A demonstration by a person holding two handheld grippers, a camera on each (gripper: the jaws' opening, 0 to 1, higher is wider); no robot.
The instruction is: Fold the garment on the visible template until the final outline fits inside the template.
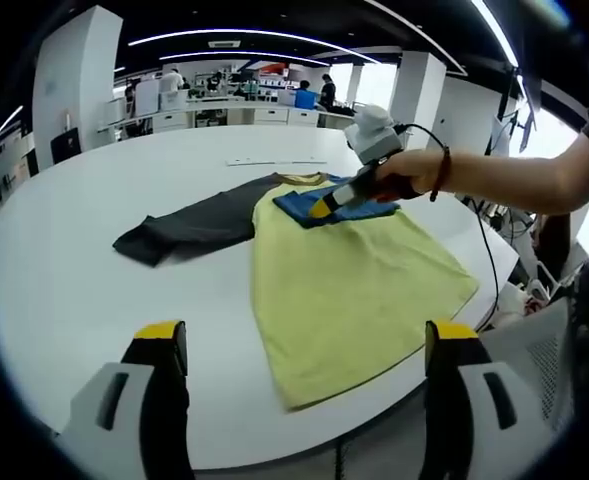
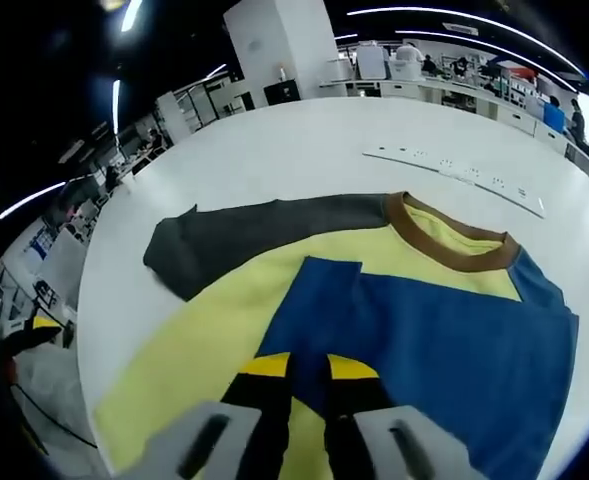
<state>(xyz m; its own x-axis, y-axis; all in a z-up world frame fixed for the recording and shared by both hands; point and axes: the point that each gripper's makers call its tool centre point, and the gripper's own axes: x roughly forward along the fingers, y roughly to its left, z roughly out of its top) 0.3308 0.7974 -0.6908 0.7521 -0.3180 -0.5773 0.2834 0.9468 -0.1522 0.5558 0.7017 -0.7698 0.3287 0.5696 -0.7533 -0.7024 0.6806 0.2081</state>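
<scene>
Ahead, in the left gripper view: left gripper (image 1: 309,345) held low over the near edge of the white table (image 1: 64,260), jaws spread wide, nothing between the yellow-tipped fingers (image 1: 162,335). Garment (image 1: 349,275) lay flat on the table beyond, yellow body toward the camera, dark grey sleeve (image 1: 189,228) stretched out to the left, blue sleeve (image 1: 339,208) folded in across the chest. Right gripper (image 1: 321,208) reached in from the right, gripped by a person's hand (image 1: 414,178), its tip down on the blue sleeve; whether pinching the cloth or only resting on it could not be told. Flat white strip (image 1: 274,161) lay farther back on the table.

Next, in the right gripper view: right gripper (image 2: 307,368) seen close above the garment (image 2: 214,330), jaws drawn narrow, nearly together, over the edge of the blue sleeve (image 2: 444,340); no way to tell whether cloth was caught between them. Brown collar (image 2: 444,245) sat just beyond the blue fold, grey sleeve (image 2: 254,235) spread left on the table (image 2: 304,150). White strip (image 2: 454,170) lay past the collar, well apart from the garment.
</scene>
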